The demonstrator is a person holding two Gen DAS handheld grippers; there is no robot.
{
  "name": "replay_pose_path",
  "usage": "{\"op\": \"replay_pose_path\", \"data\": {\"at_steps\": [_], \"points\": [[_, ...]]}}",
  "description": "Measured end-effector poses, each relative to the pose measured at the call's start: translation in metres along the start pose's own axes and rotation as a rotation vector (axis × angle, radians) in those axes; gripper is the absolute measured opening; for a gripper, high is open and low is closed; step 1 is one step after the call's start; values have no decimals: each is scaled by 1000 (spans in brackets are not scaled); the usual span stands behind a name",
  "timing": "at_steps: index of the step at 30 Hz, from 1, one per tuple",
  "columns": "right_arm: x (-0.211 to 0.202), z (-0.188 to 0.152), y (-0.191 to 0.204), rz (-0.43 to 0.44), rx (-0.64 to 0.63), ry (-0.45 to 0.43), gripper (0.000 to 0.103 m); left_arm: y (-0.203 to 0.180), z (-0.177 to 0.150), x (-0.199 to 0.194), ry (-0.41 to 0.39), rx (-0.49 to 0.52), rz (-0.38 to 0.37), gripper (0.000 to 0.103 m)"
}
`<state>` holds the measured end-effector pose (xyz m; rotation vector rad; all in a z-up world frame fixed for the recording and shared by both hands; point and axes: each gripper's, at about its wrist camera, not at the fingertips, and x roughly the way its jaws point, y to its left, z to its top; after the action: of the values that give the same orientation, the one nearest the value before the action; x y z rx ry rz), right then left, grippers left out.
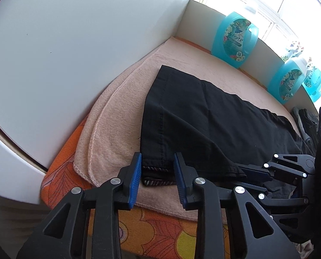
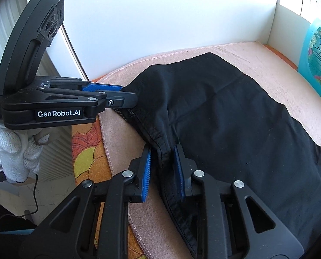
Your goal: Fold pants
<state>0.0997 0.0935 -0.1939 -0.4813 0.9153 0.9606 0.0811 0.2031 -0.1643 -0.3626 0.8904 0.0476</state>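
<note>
Black pants (image 1: 205, 116) lie stretched on a pink towel (image 1: 117, 129); they also fill the right wrist view (image 2: 236, 118). My left gripper (image 1: 158, 172) has its blue pads open around the pants' hem corner, with the cloth between them. It also shows from the side in the right wrist view (image 2: 128, 98), at the hem's far corner. My right gripper (image 2: 162, 168) is open astride the near hem edge, a fold of cloth standing between the pads. It shows at the right edge of the left wrist view (image 1: 253, 179).
White walls (image 1: 74, 54) enclose the surface on the left and back. Three turquoise detergent bottles (image 1: 234, 41) stand along the back ledge. An orange flowered cloth (image 1: 160, 228) lies under the towel. A gloved hand (image 2: 13, 149) holds the left gripper.
</note>
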Motion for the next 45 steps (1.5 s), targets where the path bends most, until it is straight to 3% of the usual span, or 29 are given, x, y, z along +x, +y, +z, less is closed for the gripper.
{"op": "replay_pose_path", "data": {"at_steps": [3, 11, 14, 16, 18, 24, 29, 36, 41, 45], "points": [[0, 0, 1, -11, -6, -1, 20, 3, 1, -1, 3, -23, -17, 18], [0, 0, -3, 7, -5, 6, 19, 6, -1, -2, 9, -66, -25, 17], [-2, 0, -8, 37, 8, 14, 20, -1, -1, -3, -6, -39, -10, 16], [-5, 1, -17, 98, 41, 27, 33, -4, -2, -4, -16, -38, -14, 13], [-16, 4, -29, 144, 102, 18, 52, -6, -2, -8, -34, -42, -37, 11], [-38, 53, -72, 170, 237, -29, 53, -14, -3, -8, -58, -38, -81, 10], [9, 109, -69, 182, 291, 79, 56, -10, -6, 2, -57, -73, -85, 10], [98, 140, -38, 103, 279, 250, 56, -11, -16, -1, -107, -90, -72, 10], [115, 152, -17, -9, 225, 267, 63, -5, -18, -1, -125, -123, -101, 10], [126, 153, 6, -122, 101, 292, 63, -4, -21, -5, -137, -115, -94, 10]]}}
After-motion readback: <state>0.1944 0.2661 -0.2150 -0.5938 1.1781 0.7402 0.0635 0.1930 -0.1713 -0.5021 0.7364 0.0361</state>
